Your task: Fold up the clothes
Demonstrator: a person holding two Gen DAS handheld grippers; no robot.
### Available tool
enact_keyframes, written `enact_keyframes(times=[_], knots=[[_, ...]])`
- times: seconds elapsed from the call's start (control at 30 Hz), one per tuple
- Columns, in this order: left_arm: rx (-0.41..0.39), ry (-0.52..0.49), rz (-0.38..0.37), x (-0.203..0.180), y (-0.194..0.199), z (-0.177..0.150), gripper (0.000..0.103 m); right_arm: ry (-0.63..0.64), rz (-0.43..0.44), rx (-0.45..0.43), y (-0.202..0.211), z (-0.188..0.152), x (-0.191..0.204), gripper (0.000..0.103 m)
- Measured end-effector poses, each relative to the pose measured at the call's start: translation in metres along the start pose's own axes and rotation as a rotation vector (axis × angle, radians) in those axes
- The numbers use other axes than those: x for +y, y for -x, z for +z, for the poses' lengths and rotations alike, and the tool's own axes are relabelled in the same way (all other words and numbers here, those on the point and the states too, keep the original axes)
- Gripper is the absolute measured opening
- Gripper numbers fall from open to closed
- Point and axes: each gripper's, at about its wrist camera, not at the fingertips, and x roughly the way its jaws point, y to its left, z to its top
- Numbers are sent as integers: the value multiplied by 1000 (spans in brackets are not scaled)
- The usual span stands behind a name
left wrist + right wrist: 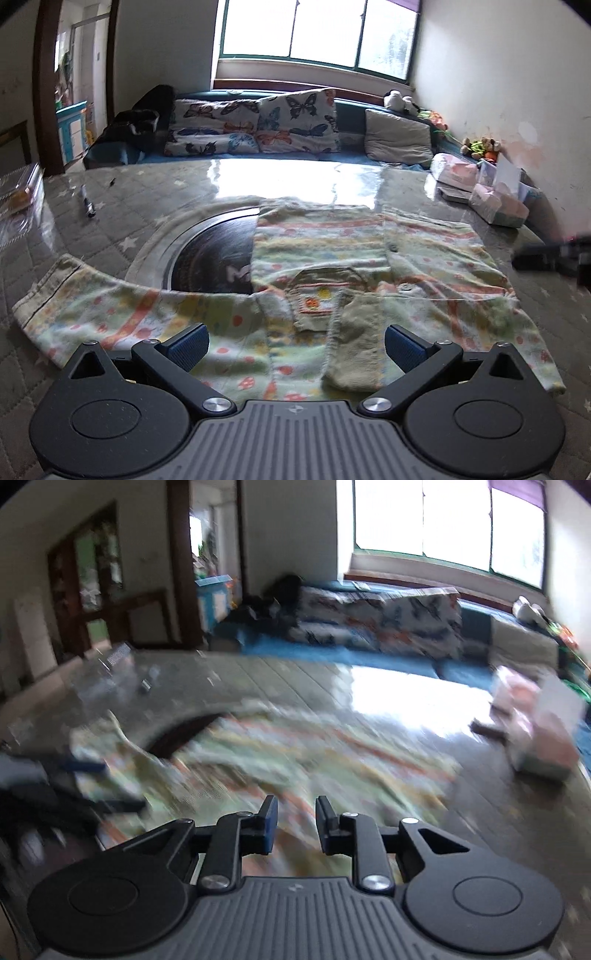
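On the quilted table [110, 206] the patterned garment [325, 258] lies spread flat, one sleeve [96, 306] reaching to the left and a cuffed part [354, 347] turned up over the middle near a small pocket [317, 299]. The left gripper [295, 345] hovers just above the near hem with its jaws wide apart and nothing between them. The right gripper [295, 825] shows only a narrow gap between its pads, with no cloth in it; that view is blurred. To fold well, I think each gripper should take one layer at an edge, lift together, and lay the sleeve straight across the body without wrinkles.
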Motion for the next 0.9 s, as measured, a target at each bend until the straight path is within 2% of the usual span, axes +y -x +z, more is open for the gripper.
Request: enact_keyframes(times=[0.17,0.27,0.37,0.57,0.77,0.9], knots=[[-4,-41,-30,-18,-4,2,101,-41,-42,86,1,-41,-27,22],[-8,-68,-50,-30,-7,3,97,-76,-33,93,-1,-57,-32,22],[-10,-96,-66,-41,-9,3,91,-68,-31,64,1,-58,-30,22],[2,-114,-77,-48,-15,2,82,-43,-9,25,-14,-39,-26,22],[41,-123,-82,-47,-23,-6,73,-45,-24,72,-35,-43,-28,22],[59,-121,-89,-44,-27,-11,67,-36,-33,73,-31,-43,-26,22]])
